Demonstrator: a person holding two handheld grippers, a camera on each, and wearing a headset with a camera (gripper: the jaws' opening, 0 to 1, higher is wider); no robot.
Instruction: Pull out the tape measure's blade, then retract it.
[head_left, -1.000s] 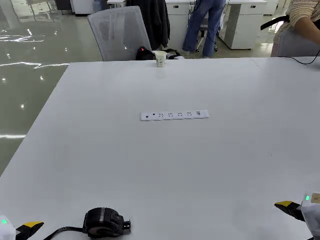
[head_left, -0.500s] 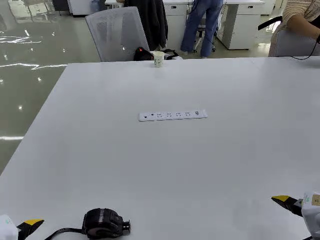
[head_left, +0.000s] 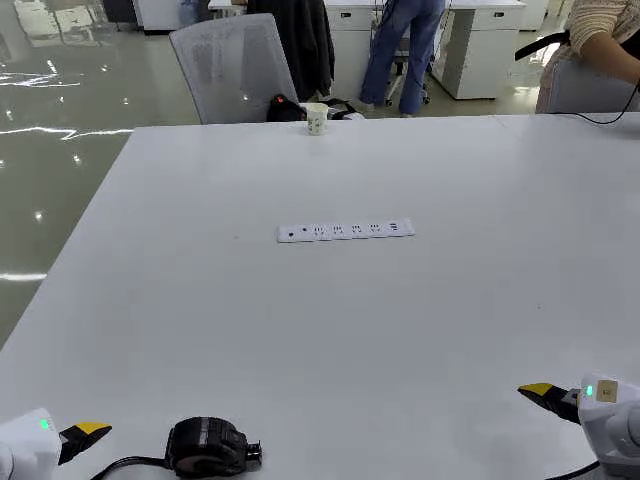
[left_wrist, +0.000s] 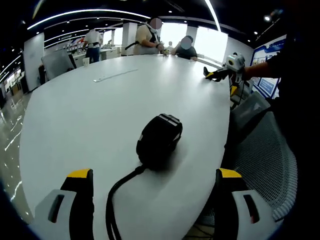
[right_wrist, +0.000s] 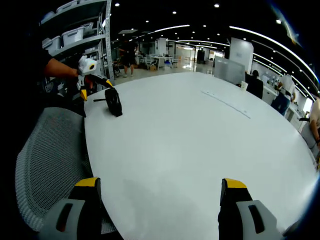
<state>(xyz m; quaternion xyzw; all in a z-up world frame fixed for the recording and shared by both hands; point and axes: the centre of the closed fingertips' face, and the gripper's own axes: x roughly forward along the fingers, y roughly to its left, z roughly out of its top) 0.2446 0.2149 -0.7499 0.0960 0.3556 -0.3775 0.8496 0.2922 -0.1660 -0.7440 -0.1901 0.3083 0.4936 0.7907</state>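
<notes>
While untouched, tape measure (left_wrist: 159, 137) before gripper (left_wrist: 154, 175)

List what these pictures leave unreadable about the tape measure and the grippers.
Round black tape measure: blade mouth hidden behind its own case in the left gripper view, too small in the head view.
Its black cord: far end cut off by the bottom edge in both those views.
Left gripper and right gripper: bodies cropped by the head view's bottom corners.

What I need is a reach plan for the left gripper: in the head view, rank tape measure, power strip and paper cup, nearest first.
1. Tape measure, beside the left gripper, near side.
2. Power strip, midway across.
3. Paper cup, far side.
</notes>
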